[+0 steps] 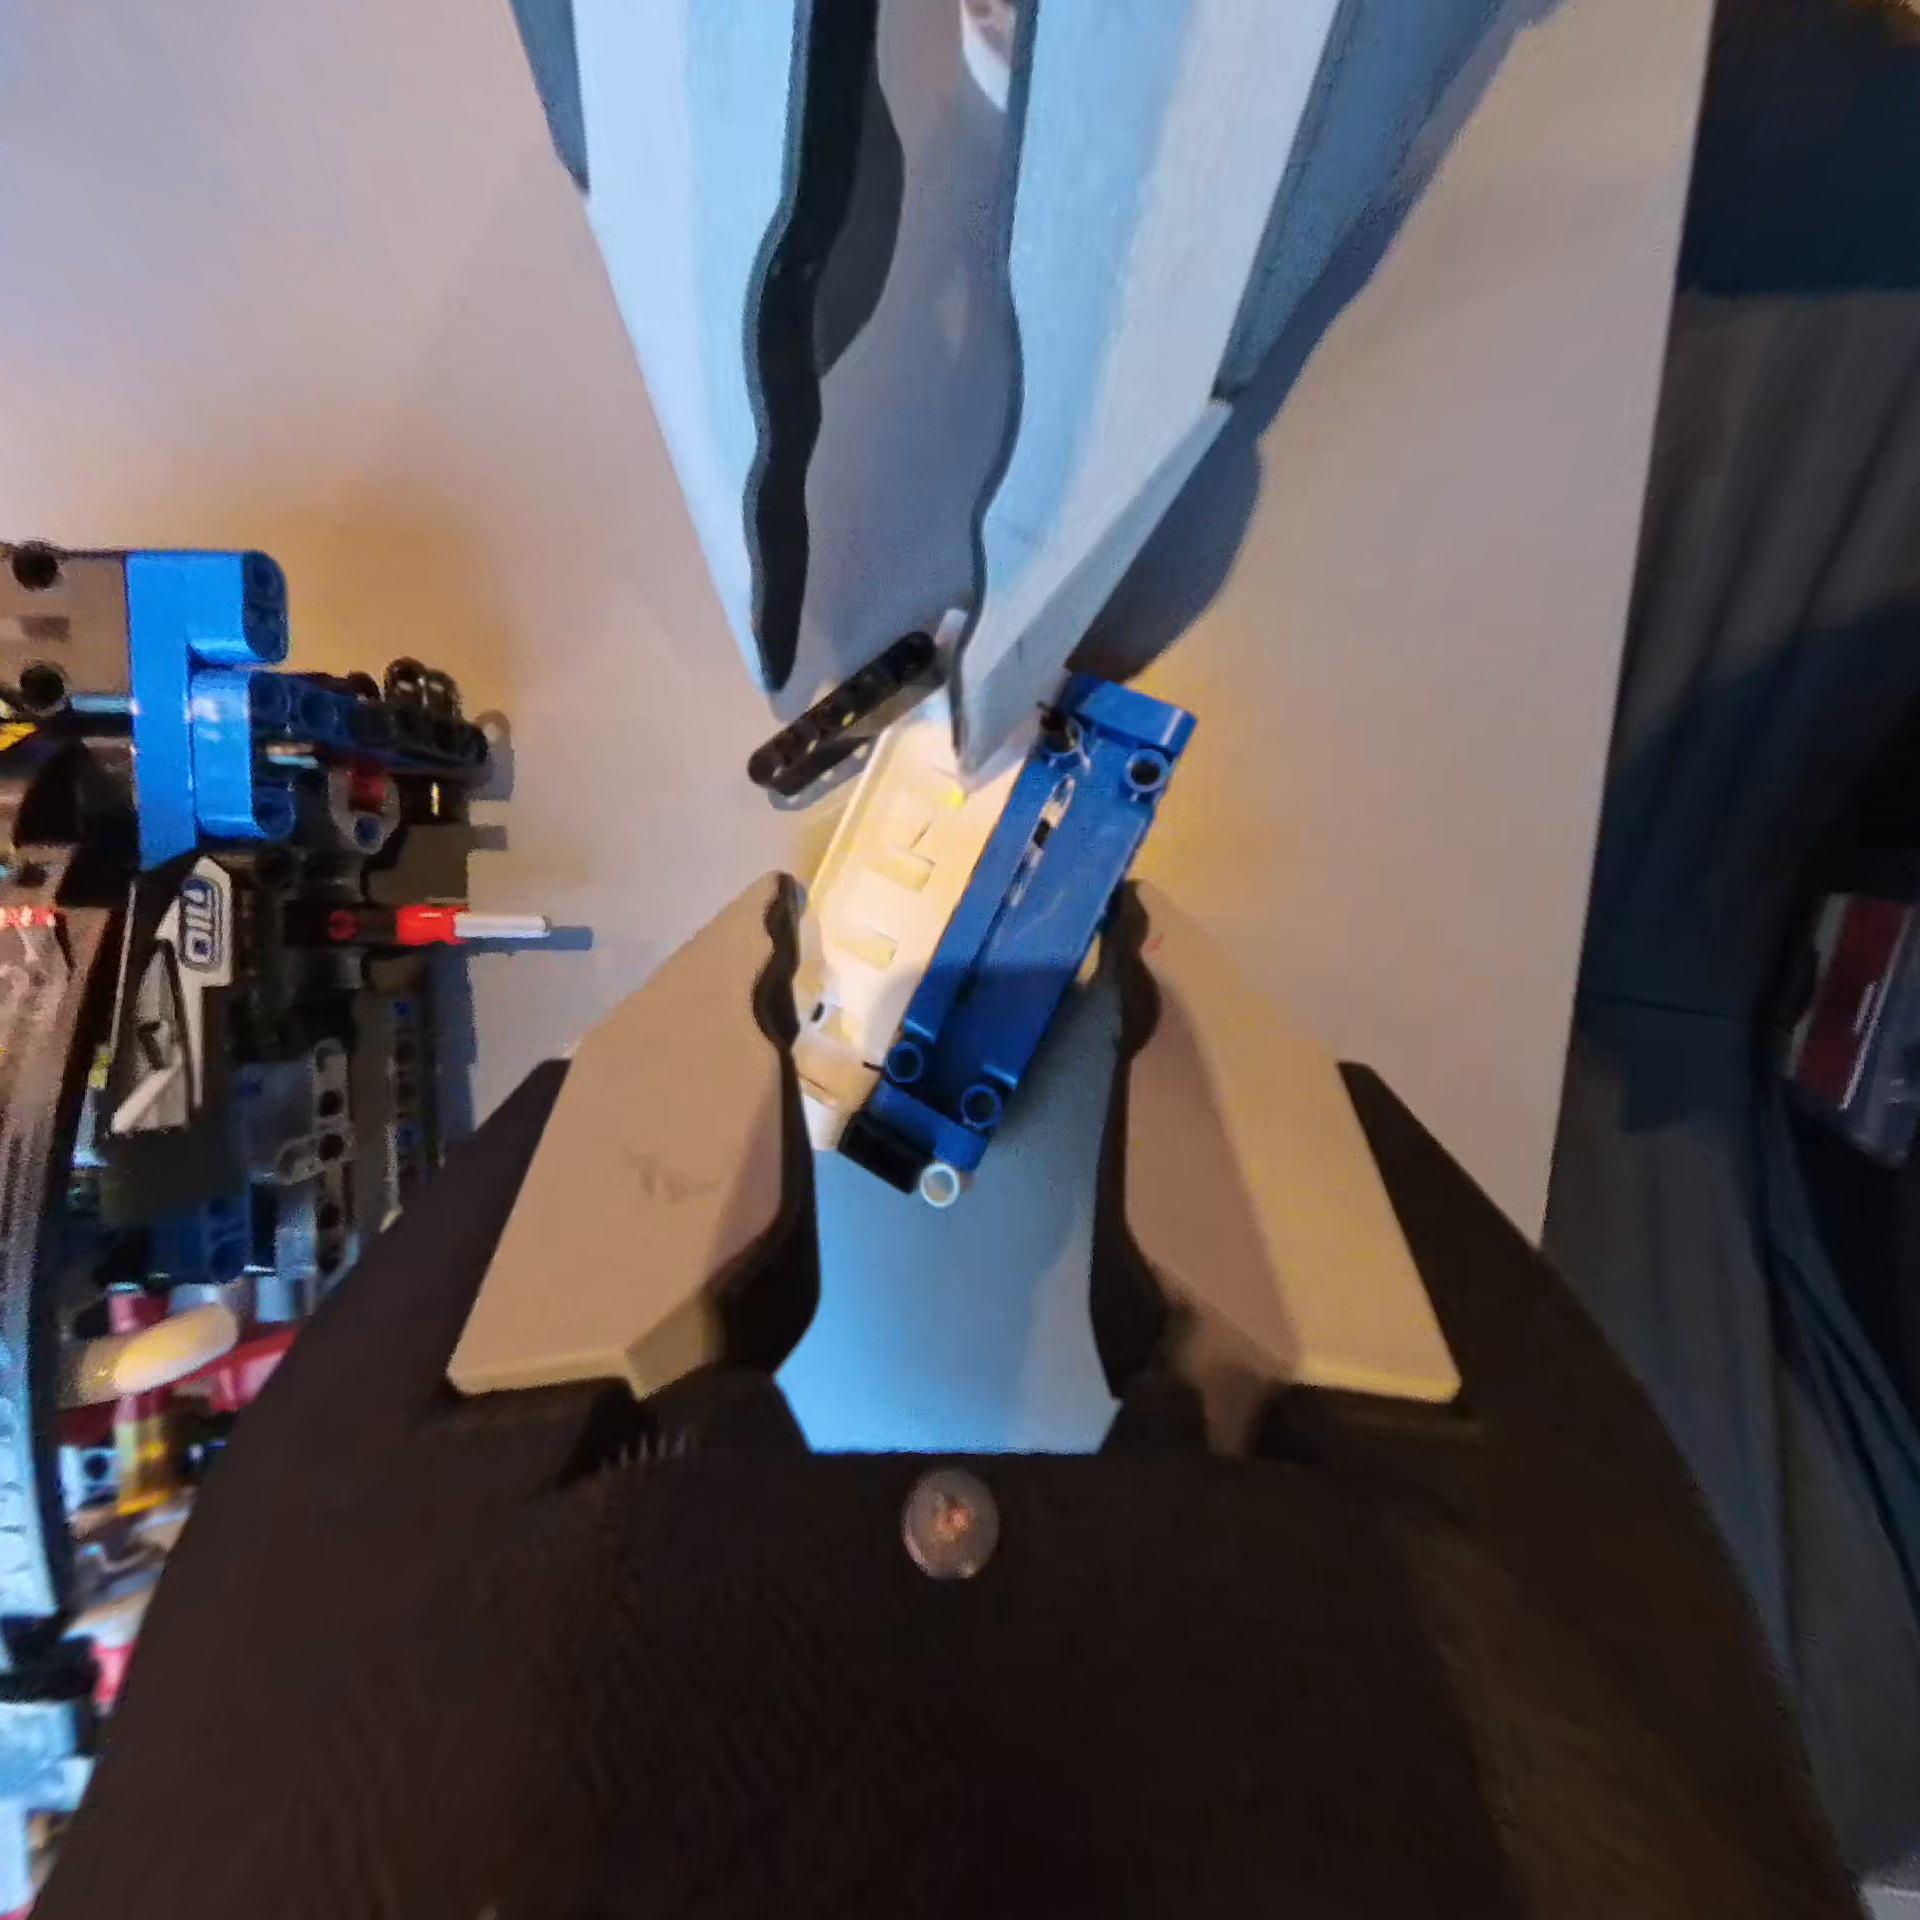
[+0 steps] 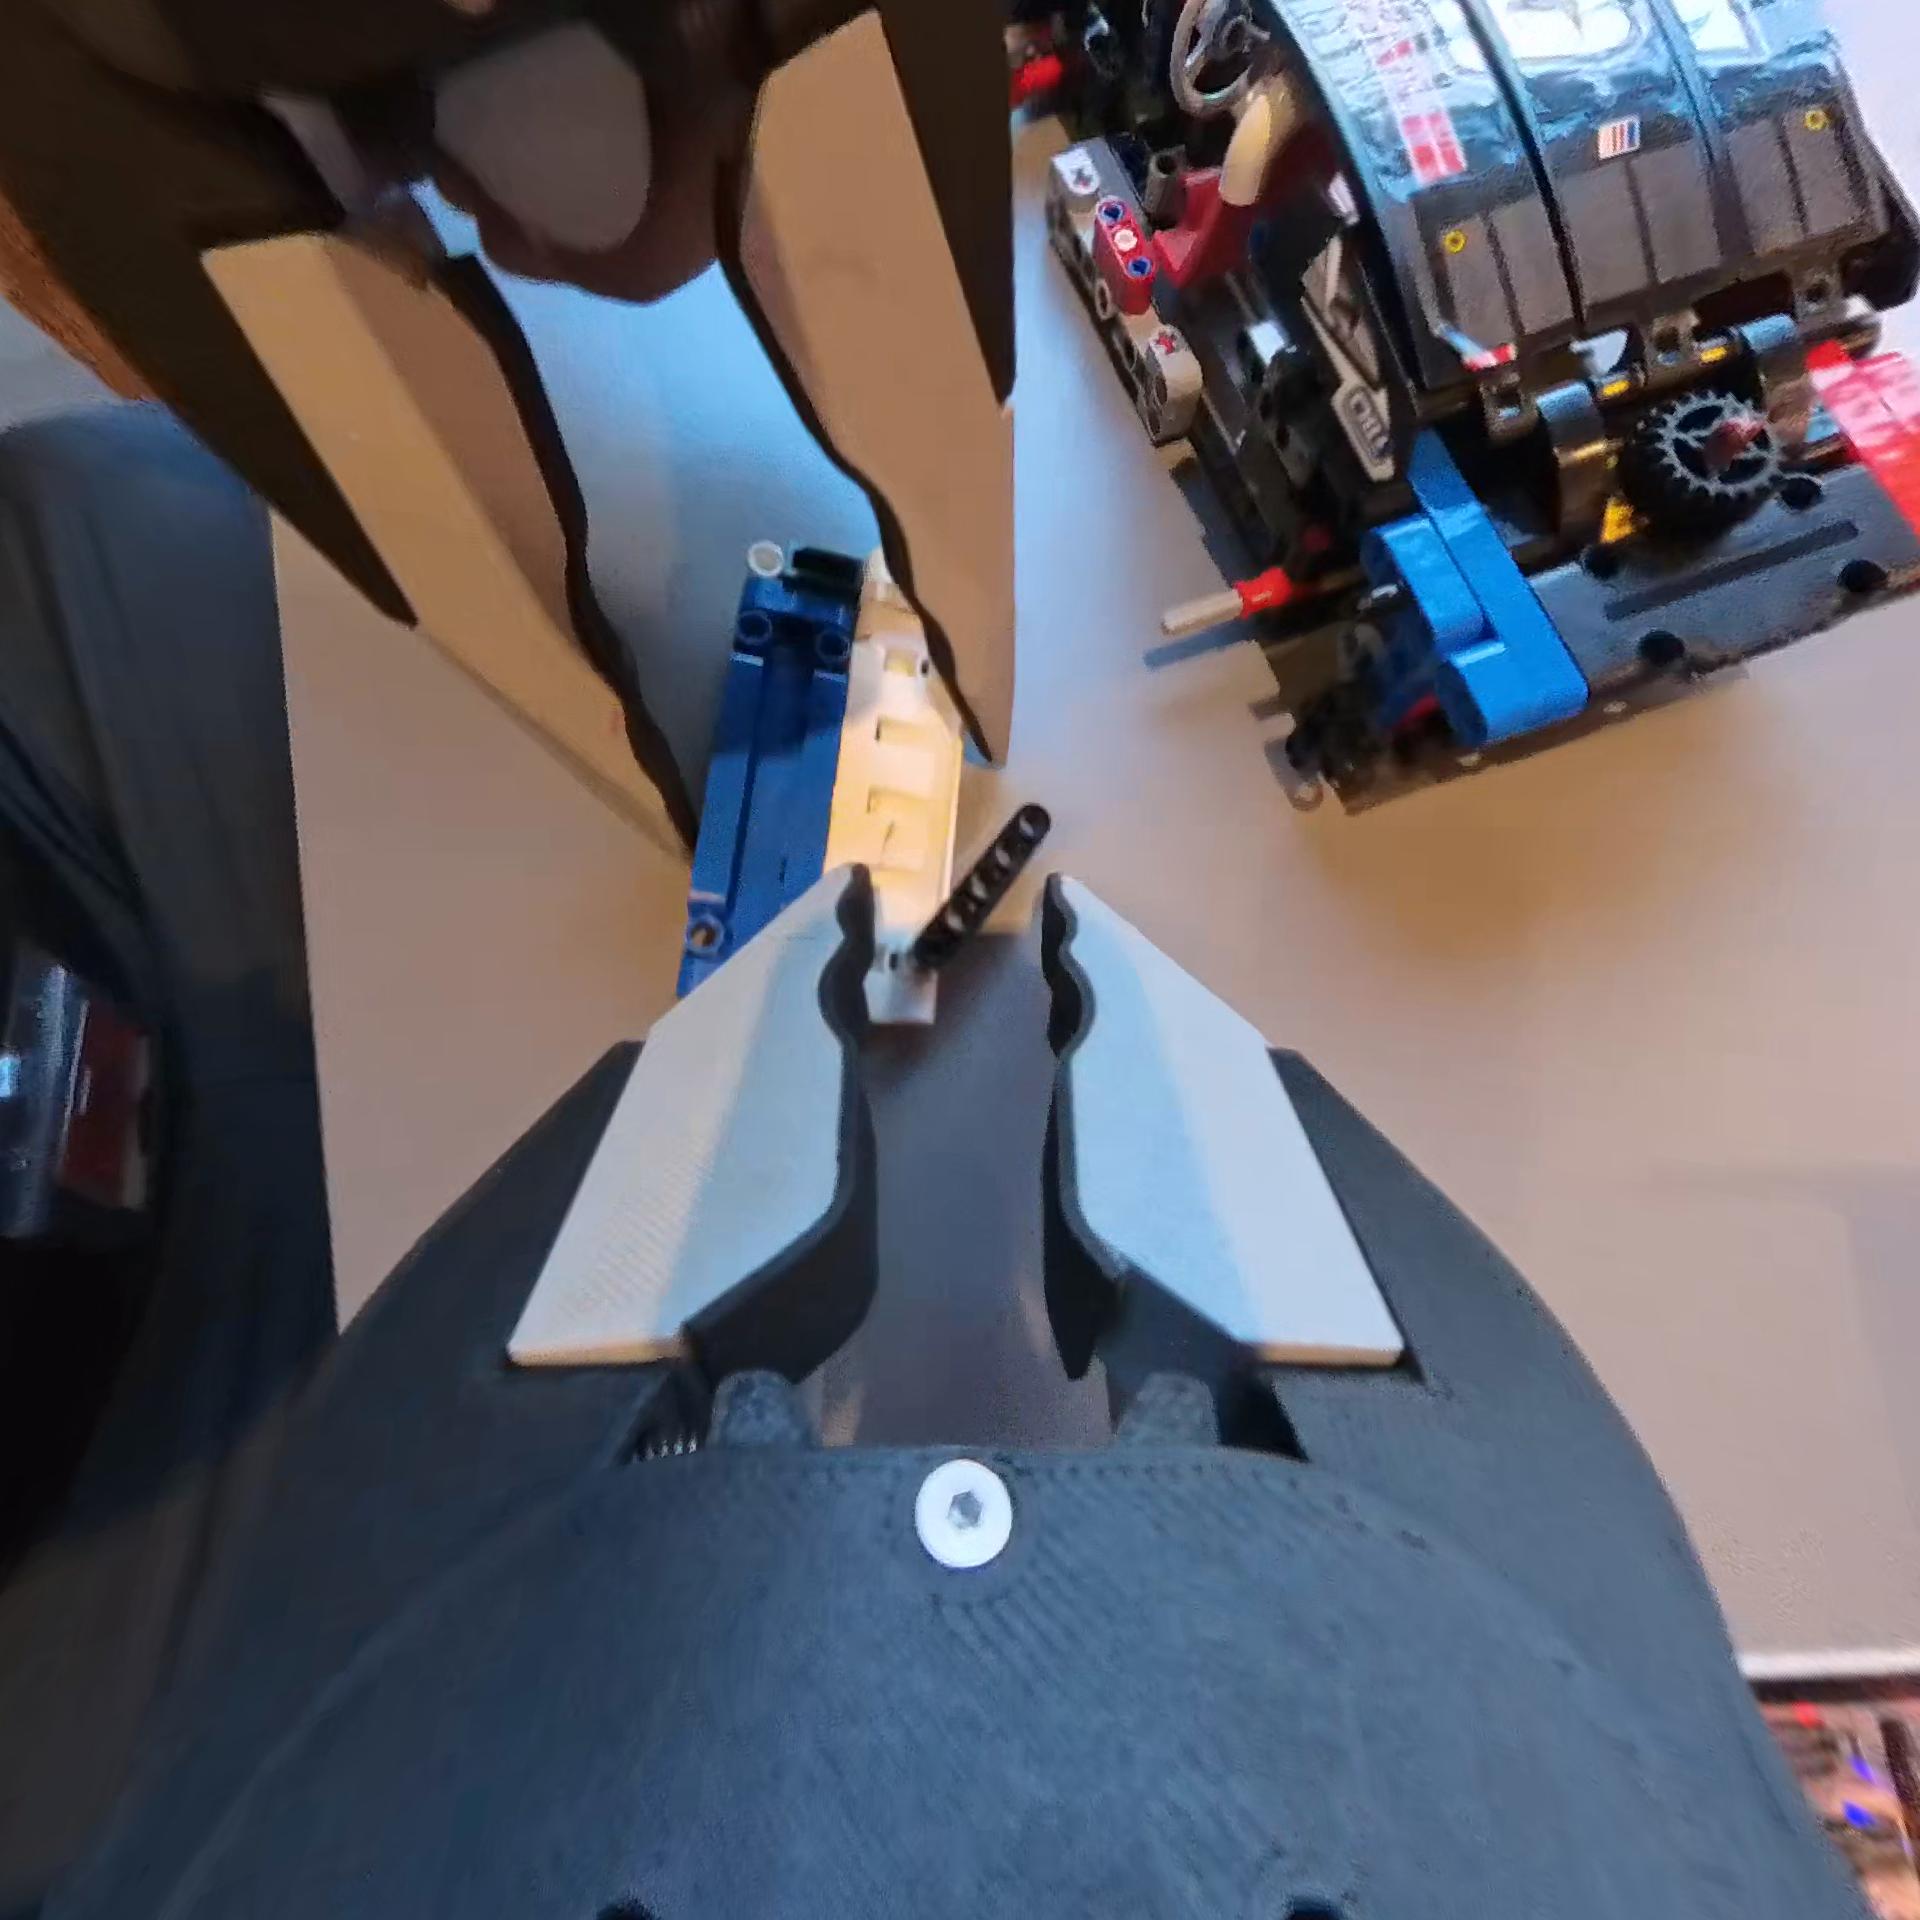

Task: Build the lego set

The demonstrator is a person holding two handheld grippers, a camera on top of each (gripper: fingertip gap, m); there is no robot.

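My left gripper [image 1: 956, 904] is shut on a long sub-assembly made of a blue panel [image 1: 1039, 914] and a white panel [image 1: 883, 894], with one finger on each side. A thin black beam [image 1: 847, 717] sticks out sideways from the white panel's far end. My right gripper [image 2: 956, 881] faces the left one, open, its jaws around that end of the white panel [image 2: 899, 831] and the black beam [image 2: 987, 883]; the beam touches neither pad. The left gripper [image 2: 831, 798] also shows from above in the right wrist view, astride the blue panel [image 2: 764, 748].
A large black, blue and red Technic vehicle model [image 2: 1558, 364] stands on the pale tabletop [image 2: 1455, 1039]; it is at the left in the left wrist view [image 1: 260, 935]. Dark fabric [image 1: 1766, 727] lies beyond the table edge. Loose parts show at the bottom right [image 2: 1839, 1787]. My left and right fingertips are right by each other.
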